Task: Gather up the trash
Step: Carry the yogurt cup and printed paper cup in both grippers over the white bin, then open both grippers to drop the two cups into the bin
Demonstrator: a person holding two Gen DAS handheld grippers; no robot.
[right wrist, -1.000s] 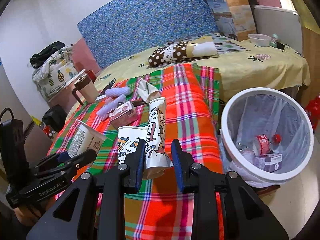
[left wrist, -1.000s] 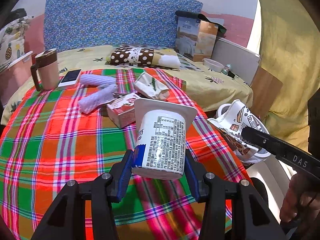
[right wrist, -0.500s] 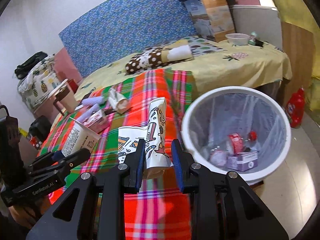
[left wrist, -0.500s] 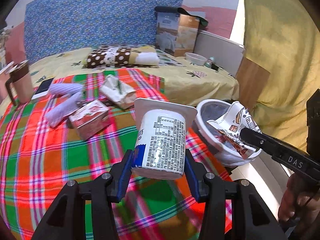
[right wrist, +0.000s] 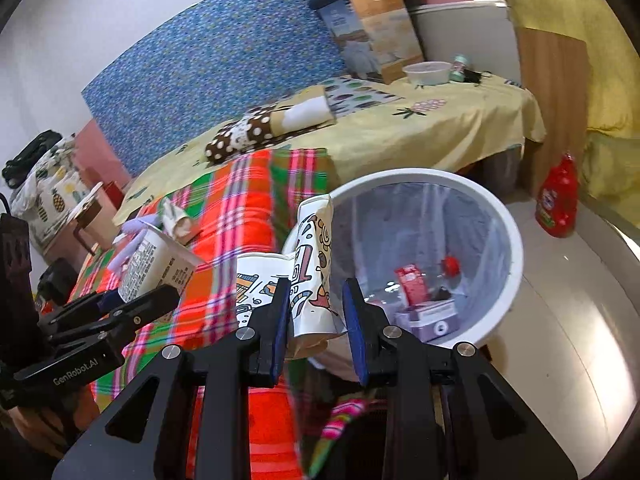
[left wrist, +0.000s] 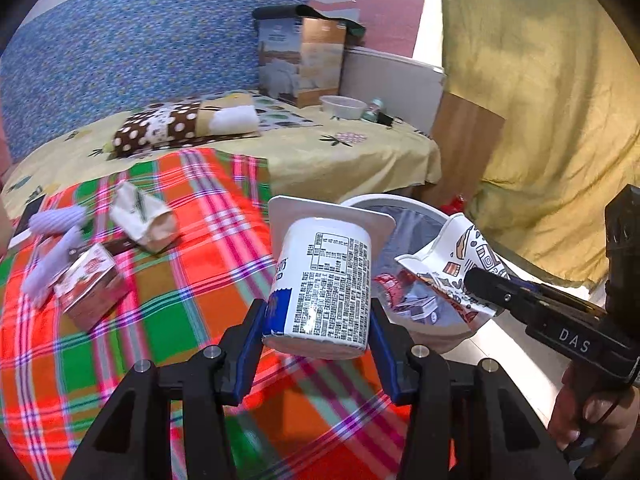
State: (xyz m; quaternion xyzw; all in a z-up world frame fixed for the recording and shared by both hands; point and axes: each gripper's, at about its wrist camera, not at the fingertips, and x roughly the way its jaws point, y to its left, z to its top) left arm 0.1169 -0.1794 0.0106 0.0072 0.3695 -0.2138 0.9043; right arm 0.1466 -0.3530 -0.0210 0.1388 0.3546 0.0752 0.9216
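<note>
My left gripper [left wrist: 318, 320] is shut on a white yogurt cup [left wrist: 324, 280] with a printed label, held tilted over the right edge of the plaid cloth [left wrist: 160, 320]. My right gripper [right wrist: 316, 312] is shut on a crushed patterned paper cup [right wrist: 314, 264], which hangs at the near left rim of the white trash bin [right wrist: 516, 264]. In the left wrist view, the right gripper [left wrist: 492, 288] holds that paper cup [left wrist: 452, 256] over the bin [left wrist: 384, 200]. The right wrist view shows the left gripper [right wrist: 132, 304] with the yogurt cup [right wrist: 156, 264] to the left of the bin.
On the plaid cloth lie a crumpled paper wrap [left wrist: 144, 216], a red and white carton [left wrist: 90, 284] and lilac wrappers [left wrist: 60, 216]. The bin holds cartons [right wrist: 412, 284] and a bottle. A red bottle [right wrist: 558, 204] stands on the floor beyond it. A yellow curtain [left wrist: 540, 100] hangs at the right.
Both grippers have swung right with their cups, from over the cloth toward the bin. The bin now fills more of both views. Neither grip has changed.
</note>
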